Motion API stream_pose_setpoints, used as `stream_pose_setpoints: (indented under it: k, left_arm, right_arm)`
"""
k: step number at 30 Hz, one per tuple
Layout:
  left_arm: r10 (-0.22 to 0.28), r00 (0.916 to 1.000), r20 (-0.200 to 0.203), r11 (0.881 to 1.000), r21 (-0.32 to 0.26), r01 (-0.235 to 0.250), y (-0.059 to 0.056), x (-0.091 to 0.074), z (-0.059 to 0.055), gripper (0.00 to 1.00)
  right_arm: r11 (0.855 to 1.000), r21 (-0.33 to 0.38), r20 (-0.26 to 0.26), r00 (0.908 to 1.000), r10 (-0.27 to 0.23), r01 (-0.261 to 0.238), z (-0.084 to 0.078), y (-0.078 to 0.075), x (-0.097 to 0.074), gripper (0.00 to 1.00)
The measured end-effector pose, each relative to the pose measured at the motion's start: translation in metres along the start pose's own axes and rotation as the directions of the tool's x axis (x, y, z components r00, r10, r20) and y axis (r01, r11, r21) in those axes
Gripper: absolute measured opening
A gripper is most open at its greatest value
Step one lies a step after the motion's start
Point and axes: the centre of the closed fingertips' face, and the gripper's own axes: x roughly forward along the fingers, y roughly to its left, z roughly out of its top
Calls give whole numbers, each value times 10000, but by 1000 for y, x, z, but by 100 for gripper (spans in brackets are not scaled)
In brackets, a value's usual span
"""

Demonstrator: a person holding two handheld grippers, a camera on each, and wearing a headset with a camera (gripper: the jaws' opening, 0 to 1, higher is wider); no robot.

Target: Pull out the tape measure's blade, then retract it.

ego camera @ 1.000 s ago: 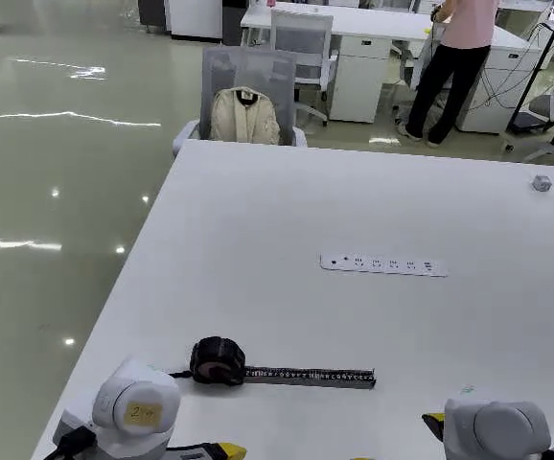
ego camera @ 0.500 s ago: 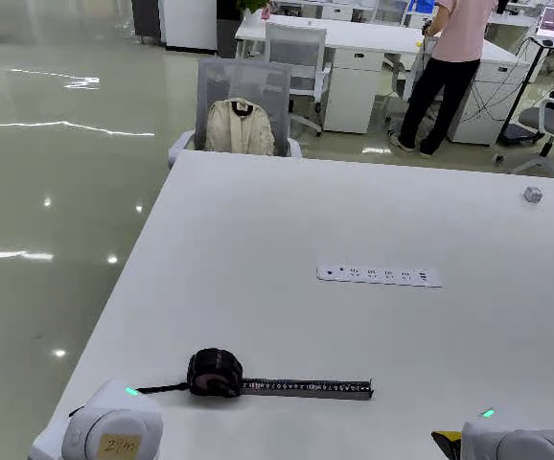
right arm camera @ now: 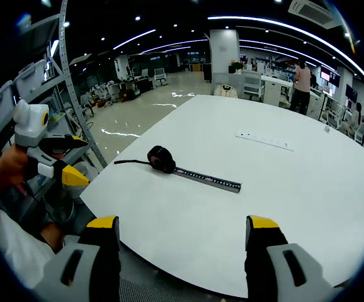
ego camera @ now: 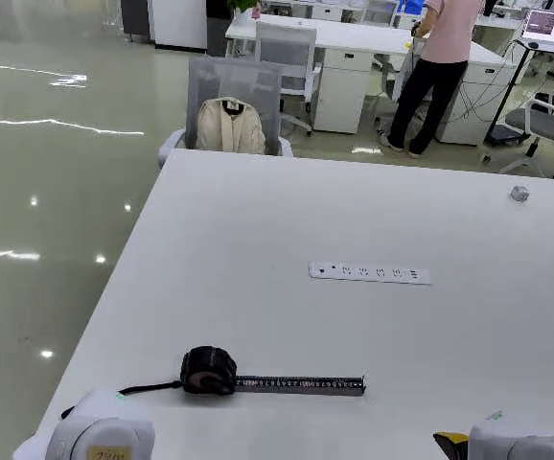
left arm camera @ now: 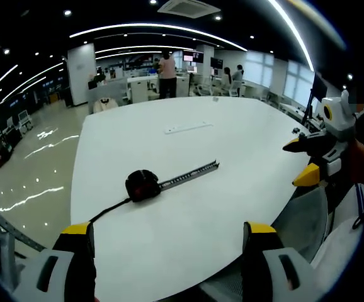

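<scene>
A black tape measure (ego camera: 208, 370) lies on the white table (ego camera: 258, 220) near its front edge. Its blade (ego camera: 301, 384) is pulled out flat to the right, and a thin black strap trails to the left. In the left gripper view the case (left arm camera: 143, 184) and blade (left arm camera: 191, 173) lie well ahead of my open left gripper (left arm camera: 167, 229). My right gripper (right arm camera: 182, 221) is open too, short of the table edge, with the case (right arm camera: 162, 158) and blade (right arm camera: 208, 179) beyond it. Neither gripper holds or touches anything.
A white power strip (ego camera: 369, 273) lies mid-table and a small grey object (ego camera: 519, 194) sits at the far right. A grey chair with a cream jacket (ego camera: 225, 125) stands at the far edge. A person (ego camera: 435, 67) stands at desks beyond.
The head view has shifted slightly. Both grippers sit lower at the bottom edge, drawn back toward me. The tape measure and its extended blade lie as before.
</scene>
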Motion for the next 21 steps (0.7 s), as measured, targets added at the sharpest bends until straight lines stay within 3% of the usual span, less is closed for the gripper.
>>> stream_pose_setpoints:
  k: [13, 17, 18, 21]
  left_arm:
    - [268, 9995, -137, 9993, -265, -272, -7, -5, -3, 93]
    - [442, 9987, -262, 9989, -160, -446, -8, -4, -5, 93]
    - [712, 9975, -42, 9967, -383, -713, -11, -4, 2, 93]
    - [856, 9963, -120, 9953, -446, -860, -11, -2, 1, 93]
  right_arm:
    - [9999, -108, -185, 9998, 70, -72, -10, 3, -5, 83]
    - [9998, -194, -283, 9996, 82, -88, -12, 0, -5, 82]
    - [9991, -392, -372, 9992, 131, -146, -14, -7, -4, 82]
    - [9989, -432, -421, 9990, 171, -189, -13, -11, -2, 82]
